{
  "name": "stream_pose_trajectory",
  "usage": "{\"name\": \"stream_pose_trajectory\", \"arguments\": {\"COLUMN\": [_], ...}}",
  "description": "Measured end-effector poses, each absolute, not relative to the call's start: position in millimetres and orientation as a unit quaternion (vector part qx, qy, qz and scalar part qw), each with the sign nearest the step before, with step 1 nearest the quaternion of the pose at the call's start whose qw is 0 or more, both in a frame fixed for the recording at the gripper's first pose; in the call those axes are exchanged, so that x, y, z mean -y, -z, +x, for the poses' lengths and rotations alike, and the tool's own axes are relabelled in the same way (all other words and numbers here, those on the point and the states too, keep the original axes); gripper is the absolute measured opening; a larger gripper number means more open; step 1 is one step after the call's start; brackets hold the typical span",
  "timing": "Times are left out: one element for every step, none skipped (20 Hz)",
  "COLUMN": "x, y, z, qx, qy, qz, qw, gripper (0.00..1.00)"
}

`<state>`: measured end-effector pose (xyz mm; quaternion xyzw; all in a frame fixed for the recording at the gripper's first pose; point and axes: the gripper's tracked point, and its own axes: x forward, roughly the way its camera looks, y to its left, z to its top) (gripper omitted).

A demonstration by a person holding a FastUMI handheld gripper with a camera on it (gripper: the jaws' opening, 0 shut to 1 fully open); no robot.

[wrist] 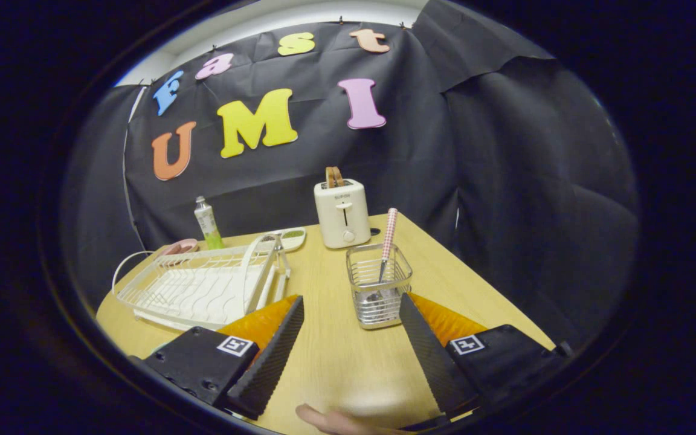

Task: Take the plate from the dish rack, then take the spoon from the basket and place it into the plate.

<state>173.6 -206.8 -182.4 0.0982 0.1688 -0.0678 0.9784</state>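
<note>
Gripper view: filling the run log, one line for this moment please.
gripper: open, empty | spoon: upright in basket, just ahead | dish rack: beyond left finger

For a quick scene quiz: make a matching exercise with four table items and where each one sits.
Things:
1. spoon
2. toaster
3. dish rack
4. bottle

Places:
A. at the table's far edge, beyond the rack
B. ahead of the left finger
C. standing in the basket
D. beyond the basket, by the cloth wall

Pairs: 1-C, 2-D, 3-B, 4-A. The gripper is open, holding nothing.
</note>
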Motion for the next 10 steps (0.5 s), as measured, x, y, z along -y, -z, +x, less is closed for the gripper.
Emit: {"name": "stream_pose_trajectory", "arguments": {"x": [212.3, 221.8, 228.7, 232.5, 236.9, 243.2, 250.4, 256.6, 261.0, 264.8], "y": [181.0, 180.8, 177.6, 177.8, 172.6, 166.9, 159.2, 153.1, 147.7, 145.9], "z": [183.0, 190.9, 200.7, 212.2, 220.7, 228.8, 238.1, 248.6, 258.3, 268.6], "qx": [-0.169, -0.171, -0.167, -0.167, -0.162, -0.159, -0.150, -0.142, -0.136, -0.135], "qy": [0.065, 0.070, 0.070, 0.071, 0.066, 0.066, 0.067, 0.067, 0.061, 0.058], "qz": [0.098, 0.099, 0.096, 0.089, 0.087, 0.081, 0.073, 0.064, 0.059, 0.060], "qw": [0.979, 0.978, 0.979, 0.979, 0.981, 0.982, 0.984, 0.986, 0.987, 0.987], "gripper": [1.00, 1.00, 1.00, 1.00, 1.00, 1.00, 1.00, 1.00, 1.00, 1.00]}}
